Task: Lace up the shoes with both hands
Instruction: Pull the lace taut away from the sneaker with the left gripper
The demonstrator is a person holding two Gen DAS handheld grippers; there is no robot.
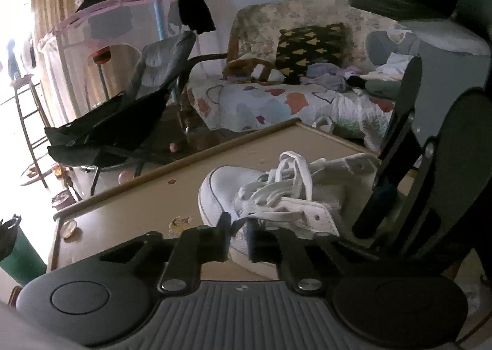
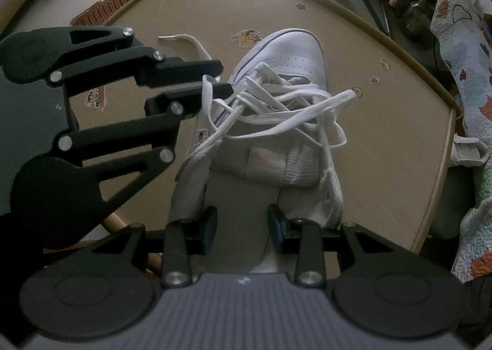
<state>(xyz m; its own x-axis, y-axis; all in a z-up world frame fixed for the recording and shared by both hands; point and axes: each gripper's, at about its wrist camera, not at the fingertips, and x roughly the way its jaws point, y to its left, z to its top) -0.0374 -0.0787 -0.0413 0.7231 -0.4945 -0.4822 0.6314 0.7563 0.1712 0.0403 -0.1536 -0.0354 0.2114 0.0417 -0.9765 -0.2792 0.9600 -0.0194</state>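
Right gripper (image 2: 241,228): black two-finger tool with blue pads, pointed steeply down over the heel opening of the shoe. Fingers parted, one at each side of the opening; nothing visibly clamped between them.

White leather lace-up sneaker (image 2: 286,51): stands upright near the middle of the beige wood-rimmed worktop (image 2: 409,141), toe pointing away from the right gripper. Tongue folded up, eyelets partly threaded.

Flat white shoelace (image 2: 295,117): lies in loose tangled loops over the tongue and eyelets. One strand runs off the shoe's side into the left gripper; a free tip rests on the worktop beyond that gripper.

Left gripper (image 2: 220,81): black, enters from the side at the shoe's eyelet row. Fingers closed together, pinching the lace strand close to the eyelets.

Worktop surface: small cartoon stickers (image 2: 247,38) scattered near the toe.

Brown wicker tray (image 2: 113,2): on the floor past the far edge.

Patchwork quilted bedspread (image 1: 270,107): on a bed beyond the worktop, with a dark gold-patterned cushion (image 1: 309,51) against the backrest.
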